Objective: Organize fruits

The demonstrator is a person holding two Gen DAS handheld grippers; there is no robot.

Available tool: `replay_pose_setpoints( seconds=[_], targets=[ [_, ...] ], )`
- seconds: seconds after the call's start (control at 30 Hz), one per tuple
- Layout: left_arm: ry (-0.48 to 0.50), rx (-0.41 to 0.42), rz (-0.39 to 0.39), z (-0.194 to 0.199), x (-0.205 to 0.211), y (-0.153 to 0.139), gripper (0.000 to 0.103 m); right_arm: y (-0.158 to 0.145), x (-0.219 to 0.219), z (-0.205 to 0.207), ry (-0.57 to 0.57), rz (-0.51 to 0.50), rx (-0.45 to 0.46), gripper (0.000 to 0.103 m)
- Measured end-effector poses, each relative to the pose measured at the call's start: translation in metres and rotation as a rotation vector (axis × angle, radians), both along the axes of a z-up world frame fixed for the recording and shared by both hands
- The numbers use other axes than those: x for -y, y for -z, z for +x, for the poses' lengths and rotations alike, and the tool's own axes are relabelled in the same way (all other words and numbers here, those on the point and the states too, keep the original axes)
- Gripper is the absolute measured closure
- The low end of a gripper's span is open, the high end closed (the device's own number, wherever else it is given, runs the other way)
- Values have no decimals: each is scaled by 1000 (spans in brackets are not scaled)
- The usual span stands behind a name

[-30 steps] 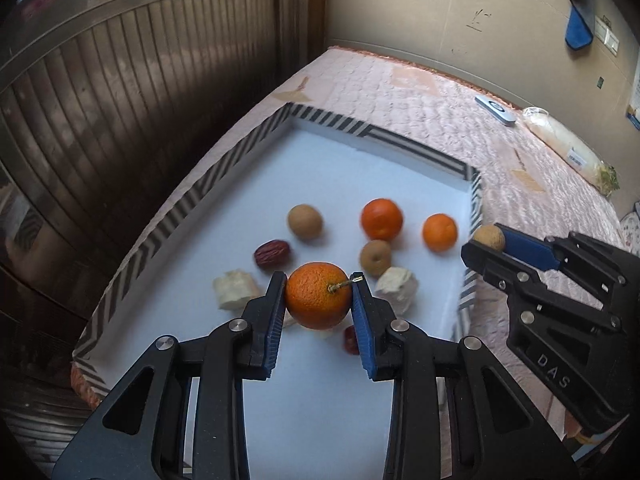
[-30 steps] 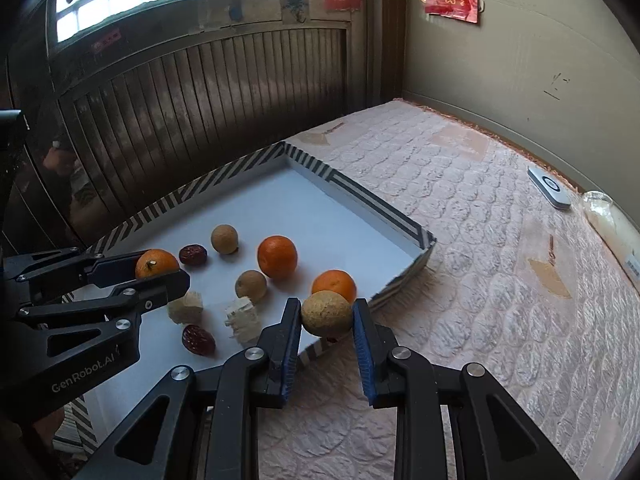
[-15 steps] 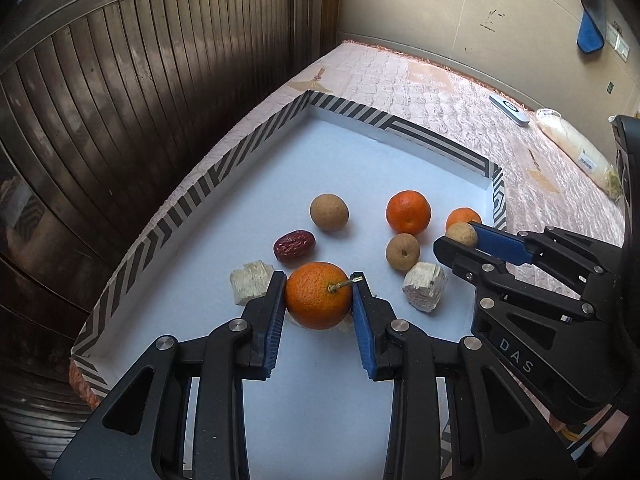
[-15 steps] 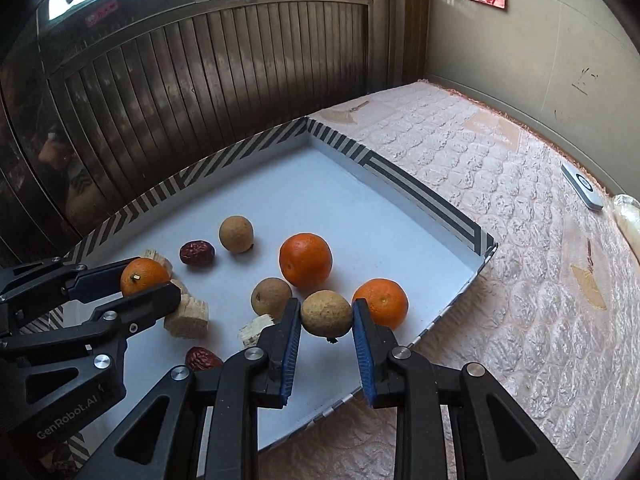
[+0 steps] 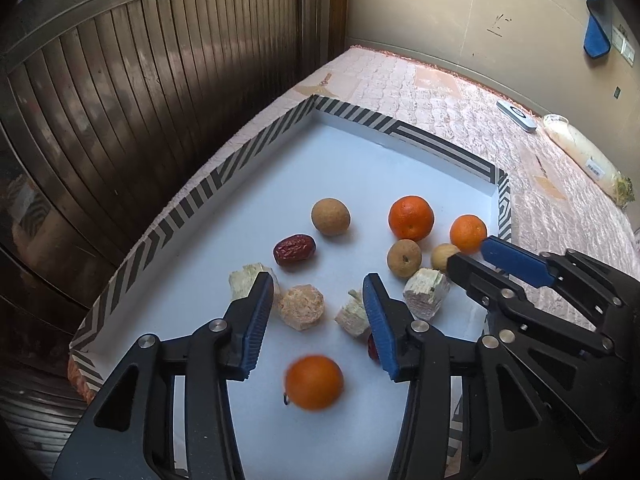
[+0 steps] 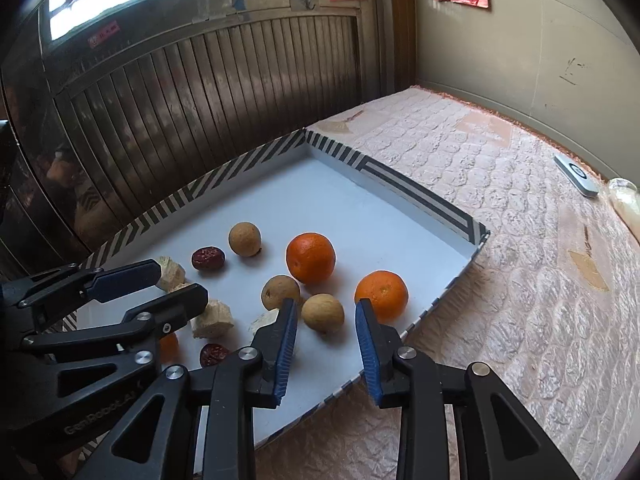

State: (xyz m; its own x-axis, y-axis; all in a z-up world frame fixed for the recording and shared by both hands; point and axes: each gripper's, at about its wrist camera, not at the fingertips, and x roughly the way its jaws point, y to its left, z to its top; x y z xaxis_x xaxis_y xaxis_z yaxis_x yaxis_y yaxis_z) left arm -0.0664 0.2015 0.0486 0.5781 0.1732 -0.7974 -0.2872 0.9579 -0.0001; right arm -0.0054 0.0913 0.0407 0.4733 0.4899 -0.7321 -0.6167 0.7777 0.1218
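The left hand-held gripper (image 5: 318, 306) is opening, with nothing between its fingers. A blurry orange (image 5: 314, 382) sits loose on the white tray (image 5: 352, 168), nearest of all. The right hand-held gripper (image 6: 326, 320) is opening too, and a brown round fruit (image 6: 322, 313) rests on the tray between its fingers, untouched. Farther back on the tray lie two more oranges (image 6: 310, 257).

The left gripper (image 6: 160, 286) bears "GenRoboLAI" on its black body, partly shadowed.
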Motion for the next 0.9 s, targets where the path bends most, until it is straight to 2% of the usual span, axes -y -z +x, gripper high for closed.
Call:
replay_pose_setpoints(
  seconds=[0.1, 0.17, 0.23, 0.5, 0.6, 0.73, 0.9],
  targets=[
    [-18, 17, -6, -2, -2, 0, 48, -5, 6, -7, 34, 25, 12, 67],
    [-32, 34, -2, -6, -2, 0, 46, -7, 11, -12, 68, 38, 25, 64],
    [-42, 47, 11, -9, -1, -2, 46, -9, 16, -17, 94, 55, 38, 56],
    [-82, 93, 28, -20, -3, -6, 46, -13, 27, -31, 182, 85, 49, 53],
    [-92, 120, 43, -26, -1, -9, 46, -14, 28, -35, 200, 84, 54, 49],
    [-100, 138, 42, -31, -1, -10, 46, -16, 29, -42, 211, 95, 65, 38],
    [-105, 154, 47, -36, 0, -13, 46, -20, 30, -47, 222, 94, 84, 35]
  ],
)
